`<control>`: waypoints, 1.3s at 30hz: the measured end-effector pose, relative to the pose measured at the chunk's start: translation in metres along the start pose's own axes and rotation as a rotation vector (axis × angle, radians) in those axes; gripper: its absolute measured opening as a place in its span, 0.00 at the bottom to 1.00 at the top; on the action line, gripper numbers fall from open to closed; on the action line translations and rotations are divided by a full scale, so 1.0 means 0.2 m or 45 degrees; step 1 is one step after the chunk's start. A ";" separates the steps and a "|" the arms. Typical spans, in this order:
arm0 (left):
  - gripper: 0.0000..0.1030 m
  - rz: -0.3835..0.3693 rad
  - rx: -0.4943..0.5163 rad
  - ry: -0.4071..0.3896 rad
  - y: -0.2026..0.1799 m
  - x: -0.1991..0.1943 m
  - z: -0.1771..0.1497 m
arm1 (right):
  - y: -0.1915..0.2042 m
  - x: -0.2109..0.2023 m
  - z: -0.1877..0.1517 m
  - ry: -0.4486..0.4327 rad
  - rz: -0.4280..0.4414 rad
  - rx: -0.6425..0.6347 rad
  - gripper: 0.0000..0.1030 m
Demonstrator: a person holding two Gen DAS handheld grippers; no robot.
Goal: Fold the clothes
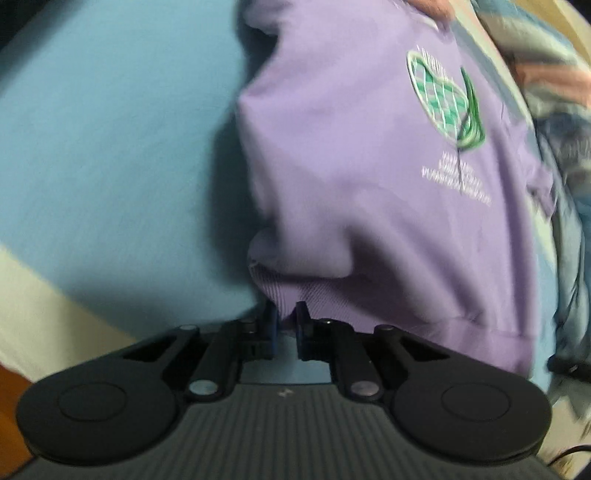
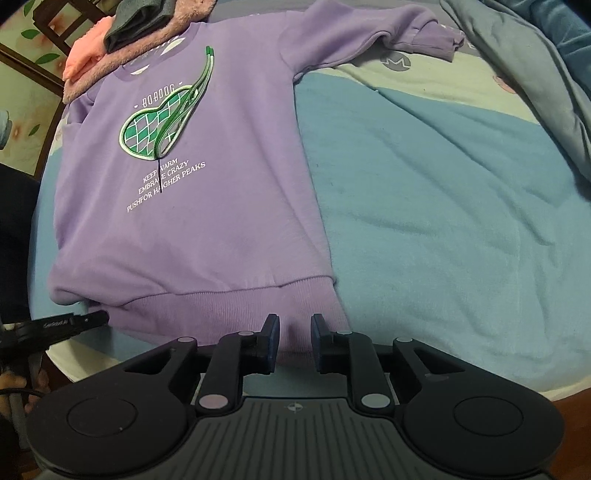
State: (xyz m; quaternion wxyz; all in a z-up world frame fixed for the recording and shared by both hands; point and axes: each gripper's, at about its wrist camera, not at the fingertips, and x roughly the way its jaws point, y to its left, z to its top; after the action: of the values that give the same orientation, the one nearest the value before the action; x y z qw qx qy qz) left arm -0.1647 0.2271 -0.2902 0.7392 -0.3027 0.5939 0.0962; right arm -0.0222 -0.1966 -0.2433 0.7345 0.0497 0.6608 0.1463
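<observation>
1. Both blue-padded fingers of the left gripper (image 1: 286, 328) are pinched on the ribbed hem corner of the purple sweatshirt (image 1: 369, 184); a fold of purple cloth sits in the narrow gap between them.
2. Fingers of the right gripper (image 2: 294, 341) stand parted, with the sweatshirt's hem (image 2: 229, 295) lying beneath and between them; nothing is clamped.
3. From the right wrist view, the purple sweatshirt (image 2: 207, 192) lies front up on a light blue blanket (image 2: 443, 221), collar at the far end and hem nearest the gripper.
4. On the sweatshirt's chest is a green and white leaf-shaped emblem (image 2: 166, 122), with white lettering just below it reading "KEEP WARM, EMBRACE CRAZY, PUSHFOR HIGHER PEAKS".
5. One sleeve (image 2: 369, 33) stretches away from the sweatshirt's far shoulder, its cuff resting on a pale green sheet.
6. Against the sweatshirt's collar lies a heap of other clothes: a pink item (image 2: 85, 59), a mauve fuzzy one and a dark grey one on top.
7. A grey-blue garment (image 2: 517, 66) lies well apart from the sweatshirt, beyond the sleeve cuff.
8. In the left wrist view the picture is blurred; the sweatshirt's side near the pinched corner bulges up off the blanket (image 1: 110, 147).
9. The left gripper's tip (image 2: 74, 320) also shows in the right wrist view, at the sweatshirt's other hem corner.
</observation>
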 end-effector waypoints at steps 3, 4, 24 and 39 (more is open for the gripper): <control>0.09 -0.114 -0.133 -0.050 0.07 -0.21 -0.10 | 0.02 0.00 0.02 -0.009 0.011 -0.013 0.18; 0.09 -0.150 -0.157 -0.063 0.08 -0.29 -0.16 | 0.02 0.00 0.02 -0.010 0.015 -0.015 0.18; 0.93 0.124 0.084 0.015 -0.21 -0.40 -0.13 | -0.60 -0.05 0.64 -0.572 -0.039 0.606 0.47; 0.96 -0.018 0.284 0.057 -0.79 -0.33 0.05 | -1.04 0.41 1.02 -0.613 0.227 1.194 0.12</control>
State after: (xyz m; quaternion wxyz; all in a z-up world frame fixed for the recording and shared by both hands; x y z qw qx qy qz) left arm -0.0948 0.1211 -0.1751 0.7556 -0.2248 0.6150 0.0177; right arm 0.2174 -0.3466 -0.3512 0.7491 0.4607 0.4611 -0.1185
